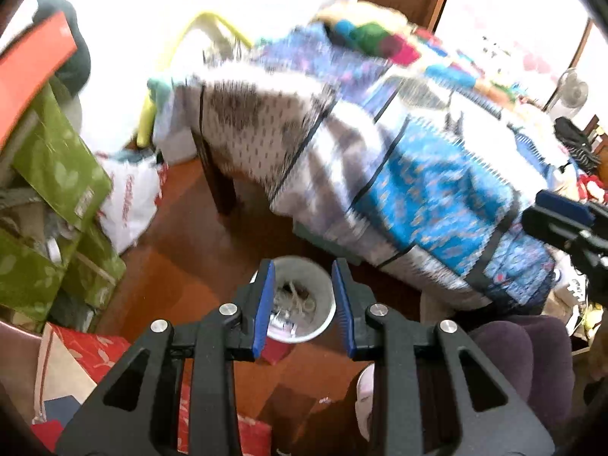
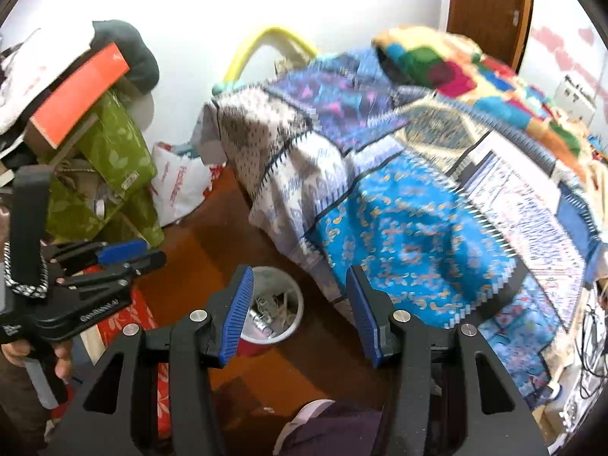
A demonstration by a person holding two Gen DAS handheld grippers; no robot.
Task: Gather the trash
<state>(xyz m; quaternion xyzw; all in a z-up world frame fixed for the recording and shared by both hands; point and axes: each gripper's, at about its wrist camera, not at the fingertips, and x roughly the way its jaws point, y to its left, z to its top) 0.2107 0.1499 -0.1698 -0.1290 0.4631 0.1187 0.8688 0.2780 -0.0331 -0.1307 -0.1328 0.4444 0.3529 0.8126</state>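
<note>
A white round trash bin (image 1: 304,336) with crumpled paper and wrappers inside stands on the brown wooden floor by the bed; it also shows in the right wrist view (image 2: 294,304). My left gripper (image 1: 304,306) hangs above the bin, open and empty, with the bin seen between its blue pads. My right gripper (image 2: 300,315) is open and empty, above and just right of the bin. In the right wrist view the left gripper (image 2: 131,254) shows at the left, held in a hand. In the left wrist view the right gripper's fingers (image 1: 562,209) show at the right edge.
A bed with a patchwork quilt (image 2: 399,197) fills the right side. Green boxes (image 2: 114,159), an orange box (image 2: 79,95) and a white plastic bag (image 2: 178,186) are piled on the left. Red bags (image 1: 91,349) lie on the floor near the bin. My legs and shoe (image 2: 304,418) are below.
</note>
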